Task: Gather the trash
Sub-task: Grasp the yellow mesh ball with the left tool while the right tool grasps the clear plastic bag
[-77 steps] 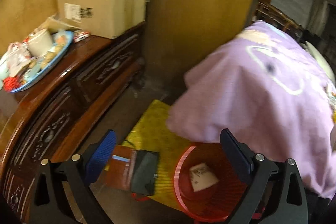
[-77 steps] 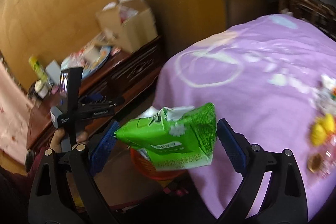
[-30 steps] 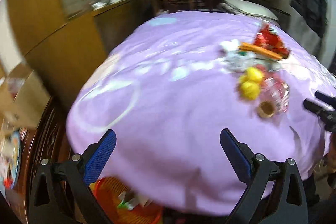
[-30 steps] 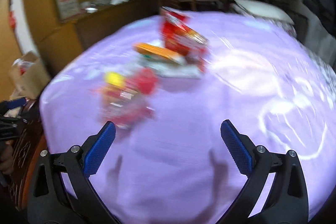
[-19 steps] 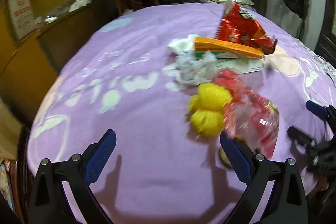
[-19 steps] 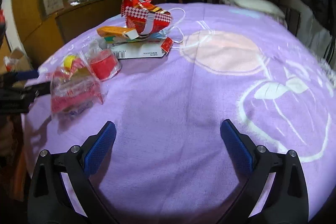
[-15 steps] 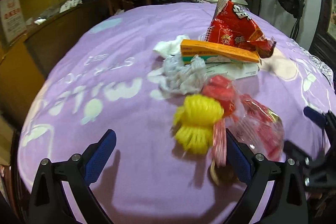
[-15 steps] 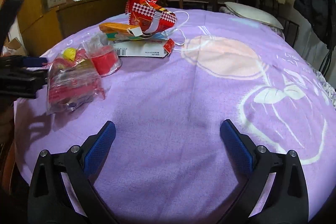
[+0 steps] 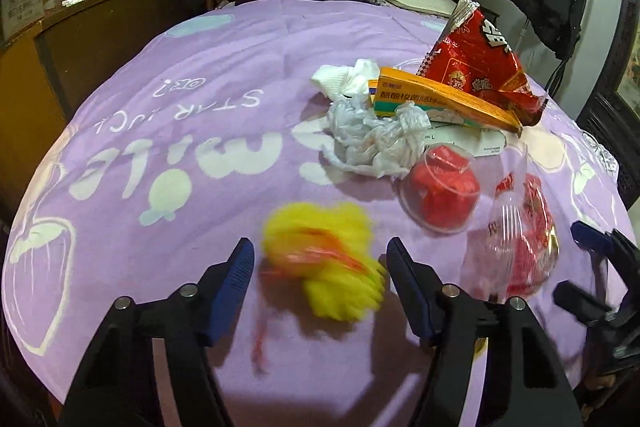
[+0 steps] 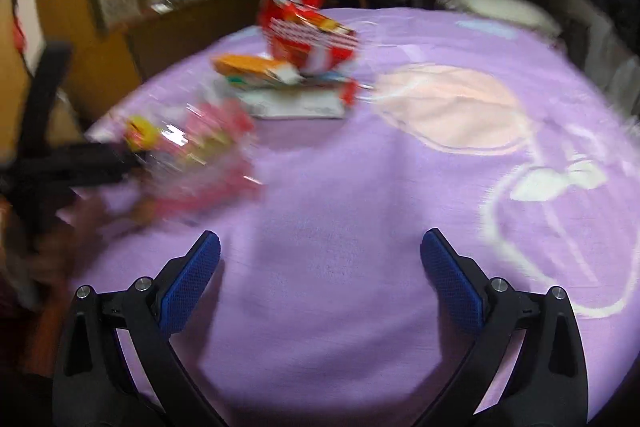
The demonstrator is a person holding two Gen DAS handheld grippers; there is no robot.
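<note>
Yellow wrapper (image 9: 324, 263) lies between the closing left hand-held gripper (image 9: 320, 263) jaws.

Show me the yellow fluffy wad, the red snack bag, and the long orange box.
yellow fluffy wad (image 9: 324, 259), left wrist view, centre of its blurred bulk
red snack bag (image 9: 476, 67), left wrist view, printed front
long orange box (image 9: 440, 99), left wrist view, side face

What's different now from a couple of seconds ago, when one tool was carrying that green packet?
The green packet is gone from the right tool, which now hangs open over the purple blanket. The left tool swung from the red bin by the cabinet to the bed and is closing around the yellow wrapper. The red snack bag and orange box stayed put.
</note>
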